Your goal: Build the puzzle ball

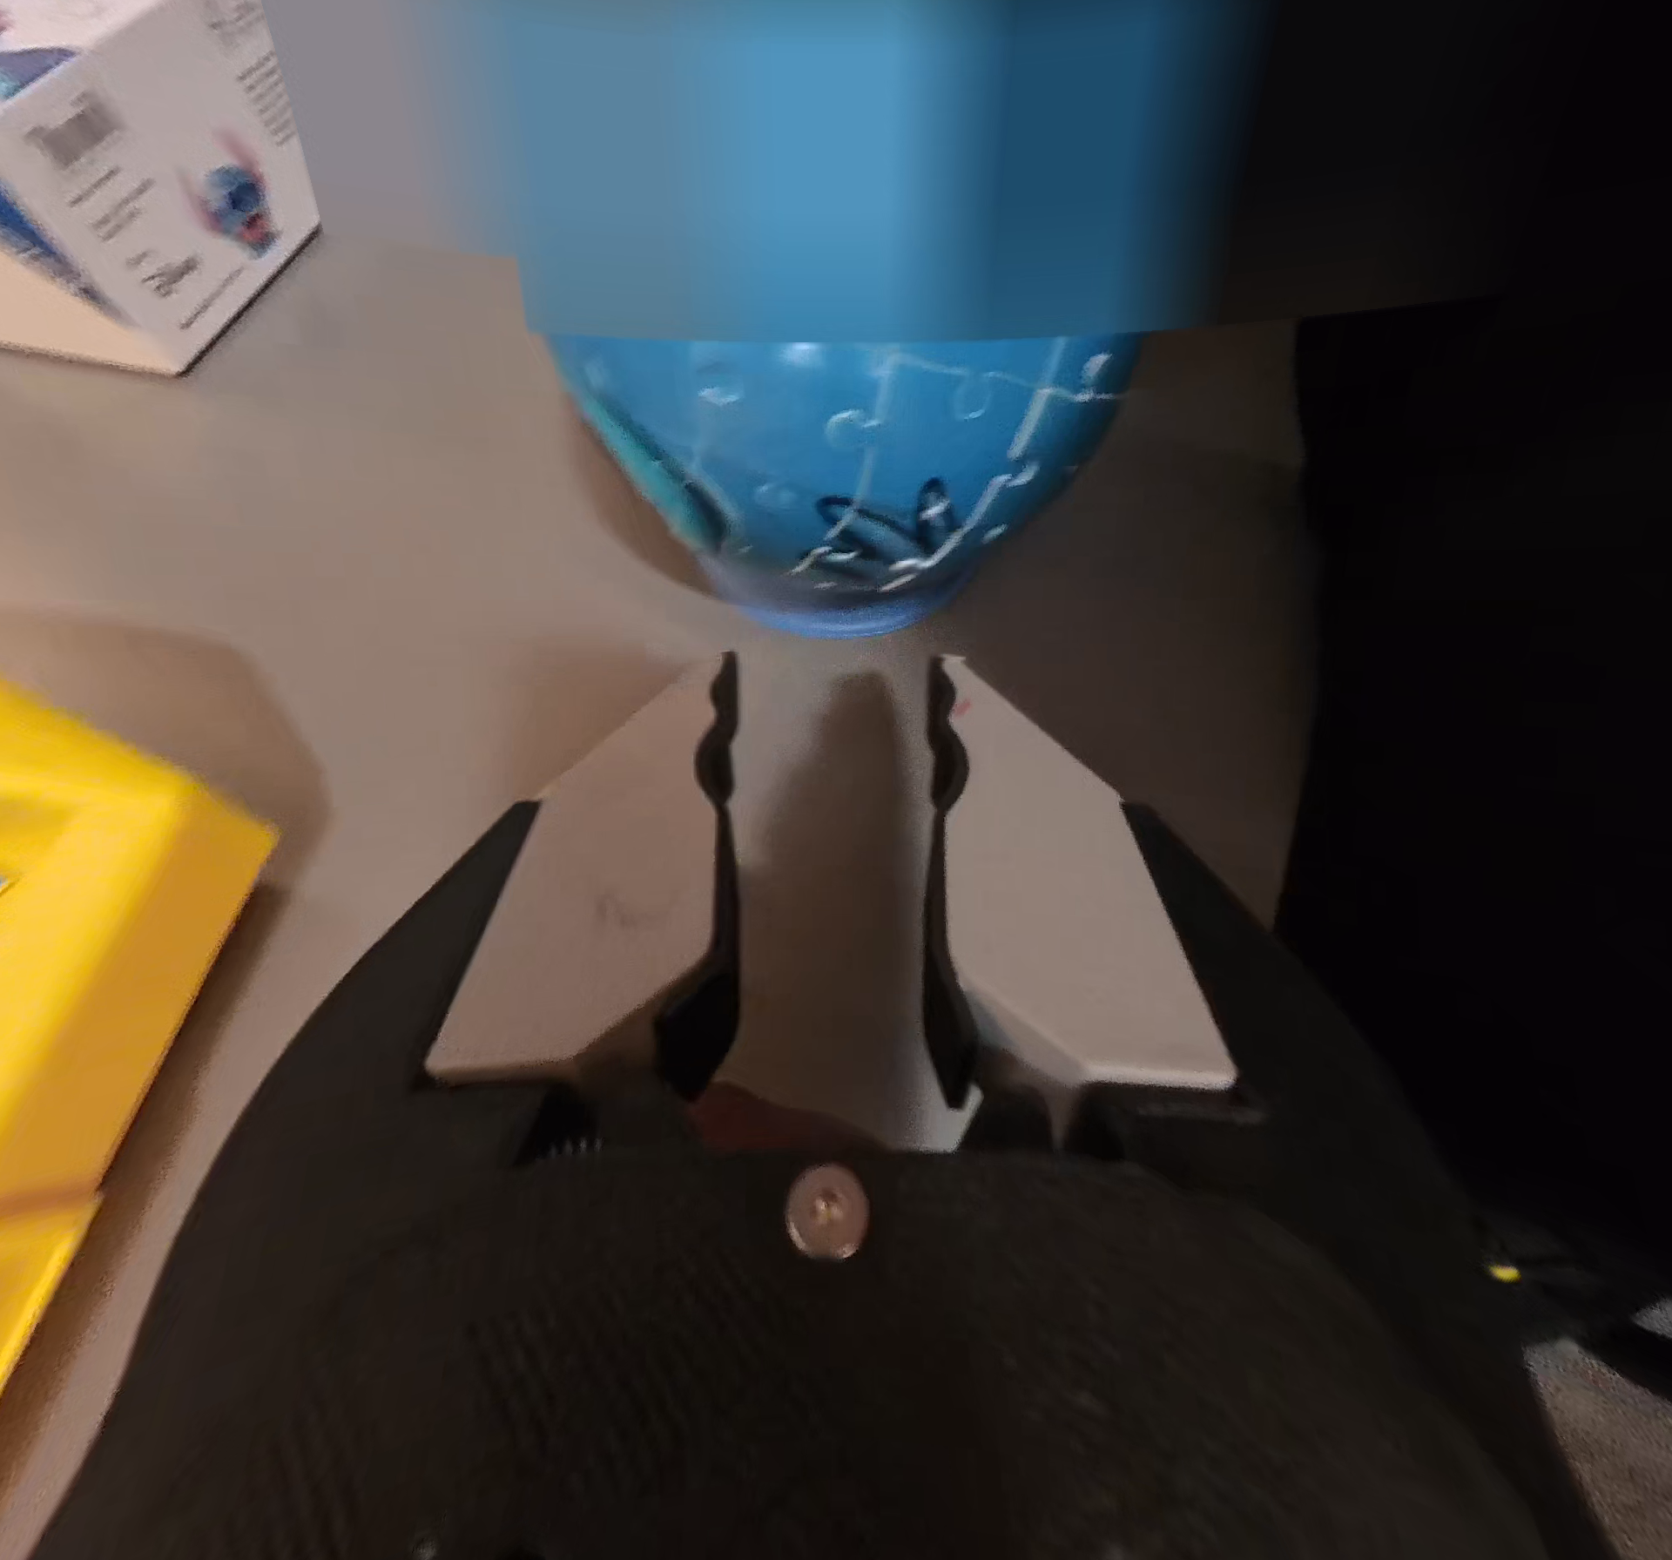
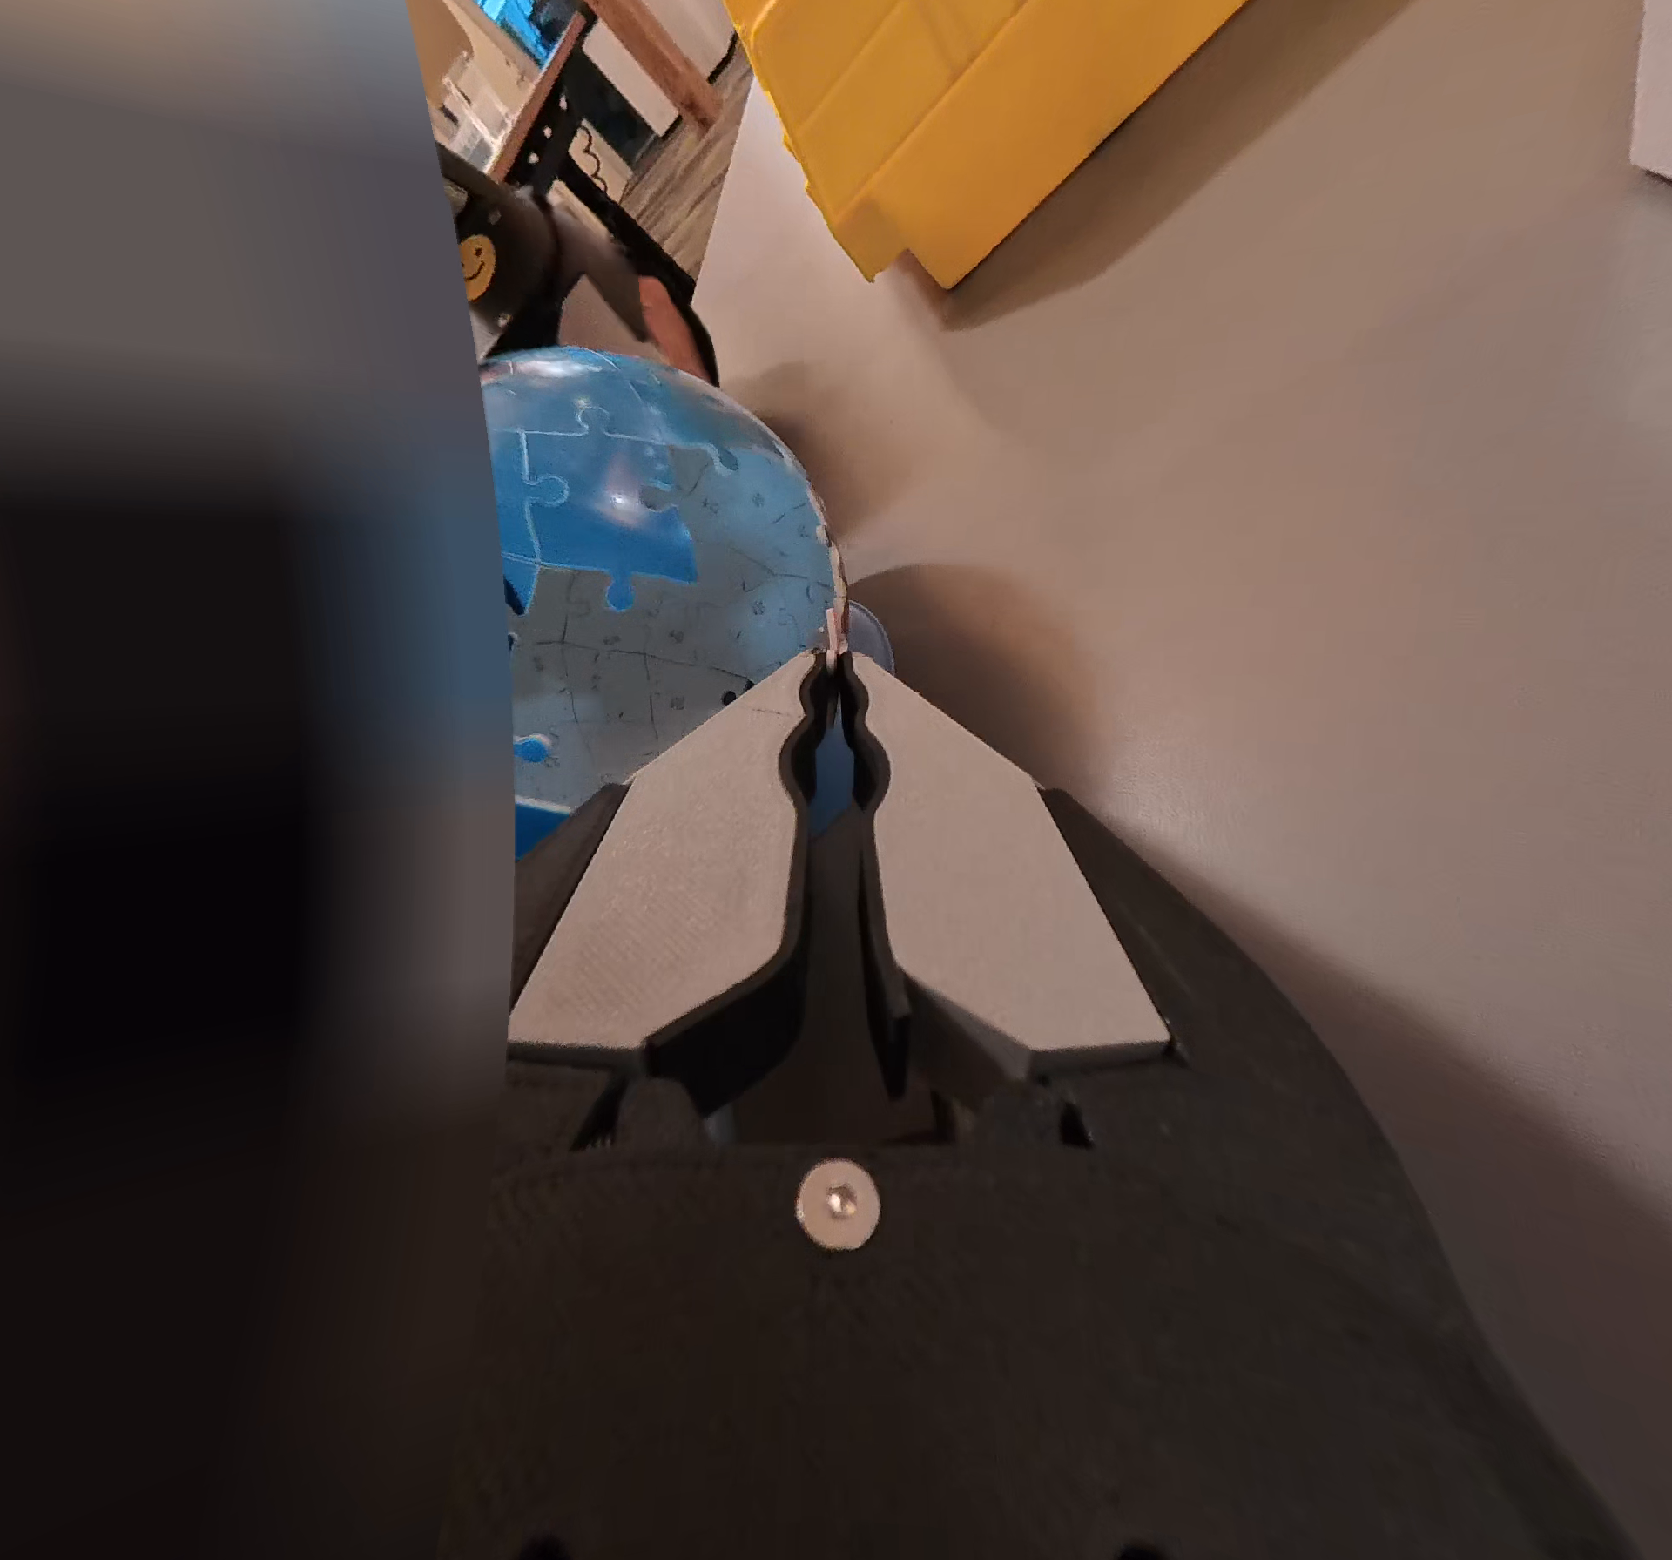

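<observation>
The blue puzzle ball stands on a small blue base on the beige table; a blur patch hides its top. My left gripper is open and empty, its tips just short of the base. In the right wrist view the ball shows blue pieces above a grey numbered surface. My right gripper is shut on a thin puzzle piece, whose edge sits at the ball's right side.
A yellow bin lies left of the left gripper and shows far in the right wrist view. A white printed box stands at the far left. A black object with a yellow sticker is behind the ball. The grippers' ends are close to 12 cm from one another.
</observation>
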Demonstrator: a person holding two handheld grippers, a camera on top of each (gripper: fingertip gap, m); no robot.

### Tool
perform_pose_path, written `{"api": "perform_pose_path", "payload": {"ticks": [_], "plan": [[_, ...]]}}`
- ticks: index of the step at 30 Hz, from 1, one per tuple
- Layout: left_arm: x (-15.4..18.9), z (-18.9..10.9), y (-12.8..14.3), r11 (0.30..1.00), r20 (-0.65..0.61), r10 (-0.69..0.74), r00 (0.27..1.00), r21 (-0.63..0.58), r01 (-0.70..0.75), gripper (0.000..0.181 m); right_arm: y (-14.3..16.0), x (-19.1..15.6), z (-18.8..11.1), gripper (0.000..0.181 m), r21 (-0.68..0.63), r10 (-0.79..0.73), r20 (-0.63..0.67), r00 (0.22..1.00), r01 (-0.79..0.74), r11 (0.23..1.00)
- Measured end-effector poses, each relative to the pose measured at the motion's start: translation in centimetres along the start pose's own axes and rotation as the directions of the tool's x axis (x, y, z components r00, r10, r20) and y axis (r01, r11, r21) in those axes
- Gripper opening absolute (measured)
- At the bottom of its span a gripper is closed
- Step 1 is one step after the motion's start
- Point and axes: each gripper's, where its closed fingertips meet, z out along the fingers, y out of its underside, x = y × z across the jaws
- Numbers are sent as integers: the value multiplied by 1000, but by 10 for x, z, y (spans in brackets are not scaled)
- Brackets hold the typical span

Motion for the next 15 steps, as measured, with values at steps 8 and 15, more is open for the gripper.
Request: {"api": "perform_pose_path", "payload": {"ticks": [8, 15], "plan": [[-19, 9, -31, 996, -86, -61, 994, 64, 67, 98, 17, 1, 9, 0, -87, 52, 7, 999, -51, 995], [-1, 18, -31, 999, -193, -3, 981, 34, 10, 79, 14, 4, 11, 0, -84, 114, 39, 993, -111, 990]]}}
